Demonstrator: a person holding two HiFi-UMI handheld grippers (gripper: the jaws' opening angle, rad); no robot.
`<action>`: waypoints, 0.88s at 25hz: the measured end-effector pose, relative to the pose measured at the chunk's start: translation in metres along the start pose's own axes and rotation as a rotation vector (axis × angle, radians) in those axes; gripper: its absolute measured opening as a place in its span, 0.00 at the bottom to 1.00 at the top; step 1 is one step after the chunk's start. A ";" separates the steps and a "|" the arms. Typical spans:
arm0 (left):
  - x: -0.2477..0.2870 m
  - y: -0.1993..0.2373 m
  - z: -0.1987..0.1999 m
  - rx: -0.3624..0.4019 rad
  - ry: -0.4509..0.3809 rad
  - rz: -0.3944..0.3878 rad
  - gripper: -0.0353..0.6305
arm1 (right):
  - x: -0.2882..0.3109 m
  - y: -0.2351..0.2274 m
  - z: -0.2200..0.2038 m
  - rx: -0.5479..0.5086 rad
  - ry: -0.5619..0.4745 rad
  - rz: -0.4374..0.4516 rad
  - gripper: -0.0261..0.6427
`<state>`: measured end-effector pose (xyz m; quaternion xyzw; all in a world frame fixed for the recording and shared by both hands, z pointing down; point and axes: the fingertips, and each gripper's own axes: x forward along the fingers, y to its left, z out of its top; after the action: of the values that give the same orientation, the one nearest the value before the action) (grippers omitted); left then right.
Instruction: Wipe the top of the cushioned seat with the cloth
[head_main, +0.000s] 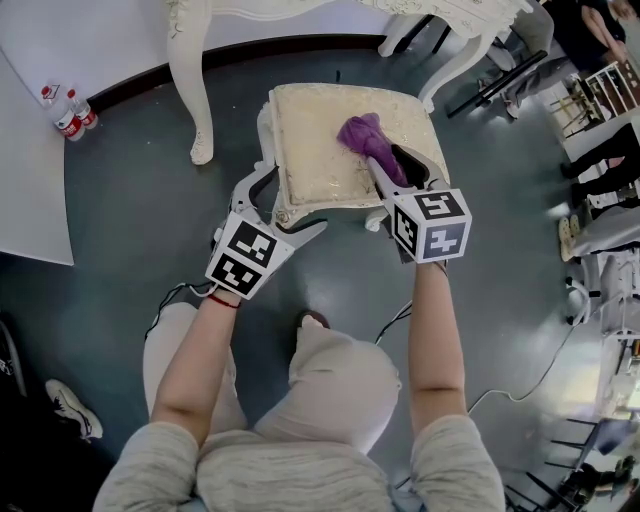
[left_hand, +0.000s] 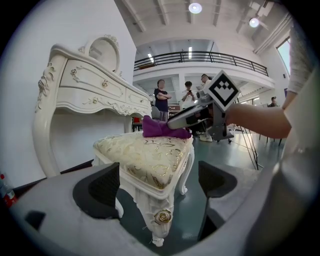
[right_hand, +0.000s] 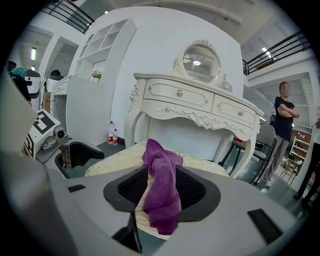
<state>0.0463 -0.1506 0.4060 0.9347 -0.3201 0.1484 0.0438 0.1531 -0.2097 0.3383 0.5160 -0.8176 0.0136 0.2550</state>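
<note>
The stool's cream, gold-patterned cushioned seat (head_main: 315, 140) stands on the grey floor in front of me. A bunched purple cloth (head_main: 362, 132) rests on its right part. My right gripper (head_main: 392, 165) reaches over the seat's right front. In the right gripper view the cloth (right_hand: 161, 175) stands between the two pads of the right gripper (right_hand: 162, 187), with cushion (right_hand: 112, 160) showing in a gap beside the left pad. My left gripper (head_main: 290, 200) is open around the stool's front-left corner; in its own view the left gripper (left_hand: 160, 182) straddles the carved leg (left_hand: 159, 220) without touching.
A white dressing table (head_main: 190, 60) stands just behind the stool. Two water bottles (head_main: 72, 112) sit by the wall at the left. Chairs and stands (head_main: 600, 90) crowd the right side. Cables (head_main: 540, 375) trail on the floor. People (left_hand: 162, 97) stand beyond.
</note>
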 end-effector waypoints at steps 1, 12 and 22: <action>-0.001 0.000 0.001 0.000 -0.003 0.000 0.81 | -0.004 0.001 0.002 0.009 -0.014 0.000 0.28; -0.011 -0.004 0.008 -0.003 -0.040 0.005 0.81 | -0.034 0.034 0.004 0.078 -0.138 0.046 0.27; -0.020 -0.006 0.017 -0.017 -0.108 -0.032 0.65 | -0.049 0.066 0.004 0.131 -0.272 0.139 0.18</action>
<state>0.0390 -0.1369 0.3832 0.9460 -0.3082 0.0941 0.0367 0.1116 -0.1388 0.3296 0.4707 -0.8758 0.0146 0.1063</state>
